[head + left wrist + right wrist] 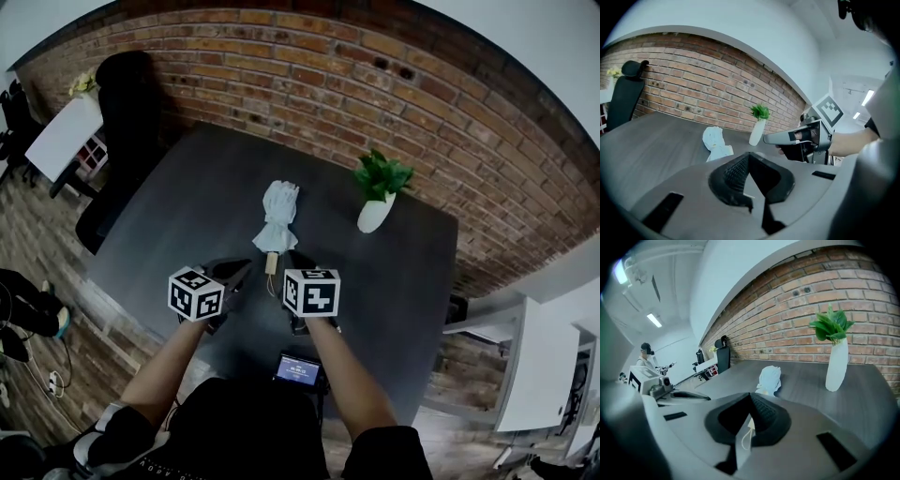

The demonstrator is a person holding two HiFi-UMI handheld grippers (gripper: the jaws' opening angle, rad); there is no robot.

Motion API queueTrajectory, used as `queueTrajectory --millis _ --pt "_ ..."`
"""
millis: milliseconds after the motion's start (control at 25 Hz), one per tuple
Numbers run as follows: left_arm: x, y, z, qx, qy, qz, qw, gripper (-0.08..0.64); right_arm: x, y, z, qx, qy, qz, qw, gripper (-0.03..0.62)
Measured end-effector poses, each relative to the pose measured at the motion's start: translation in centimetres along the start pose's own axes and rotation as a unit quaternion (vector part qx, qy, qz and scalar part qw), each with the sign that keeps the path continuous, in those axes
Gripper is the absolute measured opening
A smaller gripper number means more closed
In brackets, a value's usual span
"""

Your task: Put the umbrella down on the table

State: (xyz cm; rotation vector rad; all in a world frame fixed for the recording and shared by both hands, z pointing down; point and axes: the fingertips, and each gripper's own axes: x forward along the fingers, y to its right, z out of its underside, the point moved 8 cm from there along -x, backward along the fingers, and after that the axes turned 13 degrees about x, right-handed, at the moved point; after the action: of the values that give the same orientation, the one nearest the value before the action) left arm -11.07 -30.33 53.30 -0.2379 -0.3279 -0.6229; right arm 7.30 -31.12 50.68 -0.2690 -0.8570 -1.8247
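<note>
The left gripper [750,155] fills the bottom of the left gripper view, its two dark jaws meeting at their tips with nothing held between them. Beyond it runs a dark grey table [656,140], where a pale folded umbrella [714,143] lies on its side, clear of both grippers. Just to the right of the umbrella stands a white vase [756,133] with a green plant, close to the brick wall [693,89]. The right gripper [768,138] comes in from the right, its jaws together and pointing toward the vase, its marker cube [828,110] above a person's hand [813,136]. A black chair [626,93] stands at the far left.
</note>
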Motion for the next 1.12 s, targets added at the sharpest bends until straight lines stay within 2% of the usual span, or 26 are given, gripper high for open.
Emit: queueTrajectory --millis 280,600,1120 --pt "-2.4 3.2 0.8 -0.005 0.035 0.021 0.9991 0.003 -4.1 -1.5 2.0 -0.037 0.004 -0.056 0.998 0.008" --pt "-4.1 6.6 2.3 -0.011 0.081 0.055 0.9951 0.003 -5.8 -1.6 5.7 -0.019 0.006 -0.082 0.996 0.008" --pt "-4.3 7.2 2.7 -0.02 0.091 0.067 0.9934 0.003 -6.3 -0.3 7.0 -0.006 0.014 -0.072 0.997 0.008"
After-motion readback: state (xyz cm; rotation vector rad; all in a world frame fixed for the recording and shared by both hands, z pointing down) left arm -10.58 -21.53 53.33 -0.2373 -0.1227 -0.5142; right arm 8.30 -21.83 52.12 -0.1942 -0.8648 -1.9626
